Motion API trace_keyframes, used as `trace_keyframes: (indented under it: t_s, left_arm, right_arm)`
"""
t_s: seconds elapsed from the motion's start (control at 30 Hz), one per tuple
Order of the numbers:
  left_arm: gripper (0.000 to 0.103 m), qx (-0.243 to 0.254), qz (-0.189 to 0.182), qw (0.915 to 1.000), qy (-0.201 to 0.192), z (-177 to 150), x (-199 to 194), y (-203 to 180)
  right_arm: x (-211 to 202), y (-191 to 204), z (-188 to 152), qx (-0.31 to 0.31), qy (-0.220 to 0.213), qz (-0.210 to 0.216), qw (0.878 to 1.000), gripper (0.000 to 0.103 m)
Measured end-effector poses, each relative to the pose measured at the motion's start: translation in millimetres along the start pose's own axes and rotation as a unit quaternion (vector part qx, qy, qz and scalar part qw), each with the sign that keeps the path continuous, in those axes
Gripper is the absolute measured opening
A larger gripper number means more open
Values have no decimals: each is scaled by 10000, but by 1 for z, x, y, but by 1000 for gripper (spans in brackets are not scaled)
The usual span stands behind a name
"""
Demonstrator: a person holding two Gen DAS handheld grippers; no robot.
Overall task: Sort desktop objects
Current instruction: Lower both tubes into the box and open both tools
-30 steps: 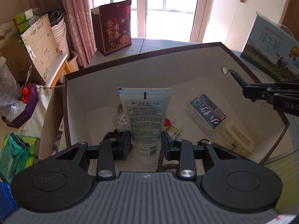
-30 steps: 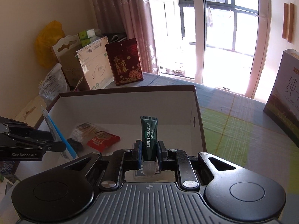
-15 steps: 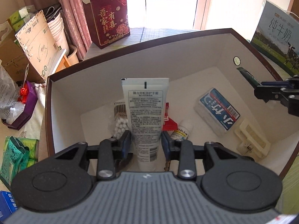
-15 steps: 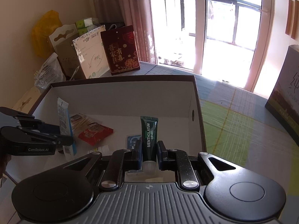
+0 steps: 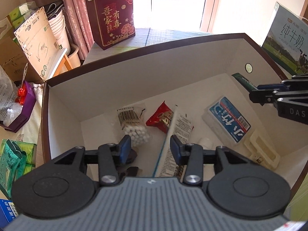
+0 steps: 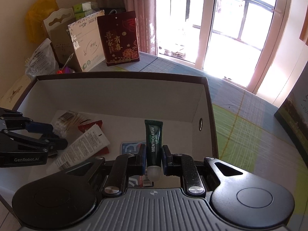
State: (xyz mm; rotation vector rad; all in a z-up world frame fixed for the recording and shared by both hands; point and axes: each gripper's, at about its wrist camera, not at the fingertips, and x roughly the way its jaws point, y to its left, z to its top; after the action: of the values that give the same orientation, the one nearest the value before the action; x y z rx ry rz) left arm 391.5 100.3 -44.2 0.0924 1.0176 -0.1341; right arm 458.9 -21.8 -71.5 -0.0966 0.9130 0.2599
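Now, left gripper (image 5: 151, 148) over the brown box (image 5: 146, 53), jaws just widened, white tube (image 5: 173, 144) loose between them, tipped onto the box floor near the middle, right gripper (image 6: 153, 158) pinching the green lip gel tube (image 6: 154, 140) upright, by the box's right wall.

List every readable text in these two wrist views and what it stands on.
"MENTHOLATUM LIP GEL": green tube in the right gripper.
"GenRobot.AI": left gripper.
"吾家有喜": dark red gift bag.
"纯牛奶 PURE MILK": milk carton.
"MADE IN CHINA": cotton swab pack.
"DAS", cut off: right gripper's side.
White tube, blue-labelled box: print too small to read.
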Motion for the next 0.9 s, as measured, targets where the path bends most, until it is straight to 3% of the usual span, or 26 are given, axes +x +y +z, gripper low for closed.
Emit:
trace_keyframes:
  t_s: [0.3, 0.5, 0.6, 0.7, 0.9]
  left_arm:
    - [45, -76, -28, 10000, 13, 13, 10, 7]
    - [52, -64, 29, 10000, 9, 18, 17, 5]
    - [52, -120, 40, 9999, 44, 18, 20, 6]
    - [57, -118, 80, 9999, 52, 18, 21, 5]
    - [65, -121, 152, 9998, 9, 17, 16, 3]
  right_arm:
    - [30, 2, 11, -236, 279, -226, 9991, 13]
    - [38, 1, 10, -433, 220, -340, 9982, 13]
    - [36, -2, 11, -424, 182, -259, 9986, 21]
    - [29, 2, 9, -487, 86, -141, 9987, 35]
    - [17, 11, 5, -533, -95, -34, 9985, 71]
